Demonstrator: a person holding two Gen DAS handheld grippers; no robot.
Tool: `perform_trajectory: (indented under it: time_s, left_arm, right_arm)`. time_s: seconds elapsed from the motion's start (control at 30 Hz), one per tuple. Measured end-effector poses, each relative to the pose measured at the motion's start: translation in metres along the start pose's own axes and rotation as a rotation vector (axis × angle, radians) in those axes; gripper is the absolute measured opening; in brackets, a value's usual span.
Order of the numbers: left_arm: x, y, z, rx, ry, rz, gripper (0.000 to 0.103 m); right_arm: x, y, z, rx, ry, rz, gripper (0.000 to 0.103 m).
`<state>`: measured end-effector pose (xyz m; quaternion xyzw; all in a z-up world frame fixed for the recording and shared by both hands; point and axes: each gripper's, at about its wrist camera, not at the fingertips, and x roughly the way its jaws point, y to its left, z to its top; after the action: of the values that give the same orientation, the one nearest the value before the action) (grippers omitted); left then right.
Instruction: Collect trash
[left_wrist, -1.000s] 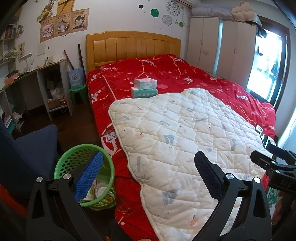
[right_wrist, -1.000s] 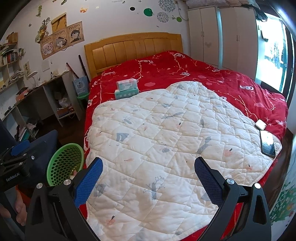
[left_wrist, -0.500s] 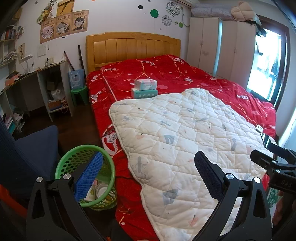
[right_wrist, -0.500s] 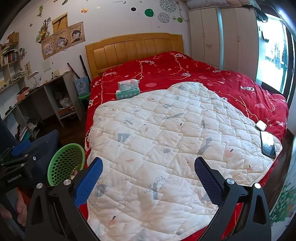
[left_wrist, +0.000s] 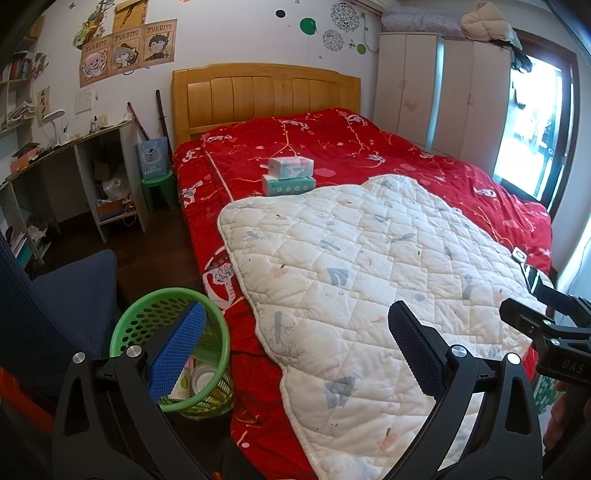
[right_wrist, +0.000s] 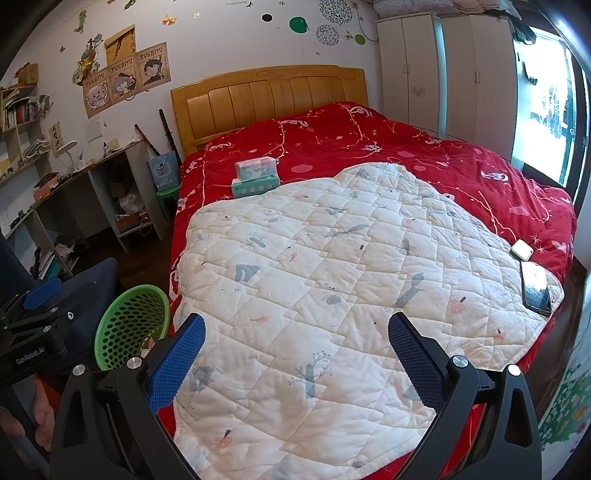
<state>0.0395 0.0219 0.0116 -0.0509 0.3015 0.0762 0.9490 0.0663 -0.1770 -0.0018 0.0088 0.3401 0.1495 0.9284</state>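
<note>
left tool (left_wrist: 295, 347) spread, empty | right tool (right_wrist: 295, 347) spread, empty | green basket (left_wrist: 129, 325) on floor beside bed, holds what looks like trash | risk: no loose trash visible on quilt (right_wrist: 332, 277); phone (right_wrist: 535, 288) at the edge gets grabbed or knocked off

Daylight pours from the blown-out window (right_wrist: 546, 107) on my right; everything stays sharp, though the fisheye bends the edges.

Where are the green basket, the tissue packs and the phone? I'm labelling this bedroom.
green basket (left_wrist: 127, 323): left wrist view, on its upper left rim.
tissue packs (right_wrist: 255, 170): right wrist view, on the top pack's front face.
phone (right_wrist: 536, 288): right wrist view, on the middle of its screen.
</note>
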Motion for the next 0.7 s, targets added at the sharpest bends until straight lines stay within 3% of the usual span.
perform_trajectory:
  time_s: [0.7]
  left_arm:
    - [0.0041, 0.0005, -0.0031, -0.008, 0.008, -0.018, 0.098]
  right_arm:
    - [0.0058, -0.0008, -0.0022, 0.005, 0.012, -0.002, 0.096]
